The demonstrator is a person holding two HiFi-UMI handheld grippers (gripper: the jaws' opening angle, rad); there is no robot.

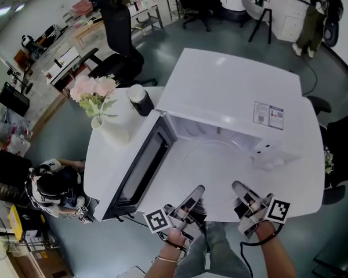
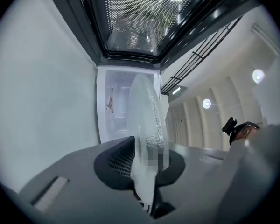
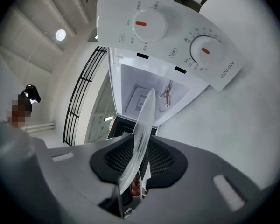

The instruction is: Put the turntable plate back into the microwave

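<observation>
The clear glass turntable plate (image 1: 214, 155) is held between both grippers in front of the white microwave (image 1: 232, 91), whose door (image 1: 142, 169) is swung open to the left. My left gripper (image 1: 195, 191) is shut on the plate's near-left rim and my right gripper (image 1: 238, 187) on its near-right rim. In the left gripper view the plate (image 2: 147, 120) stands edge-on between the jaws of the left gripper (image 2: 147, 164), with the lit cavity (image 2: 114, 108) straight ahead. In the right gripper view the plate (image 3: 143, 129) is clamped in the right gripper (image 3: 136, 164), below the control panel (image 3: 172, 31).
The microwave stands on a white table (image 1: 104, 161), next to a vase of pink flowers (image 1: 95, 100) and a dark cylinder (image 1: 140, 101). A black office chair (image 1: 119, 36) stands behind the table. A person (image 1: 52, 190) sits low at the left.
</observation>
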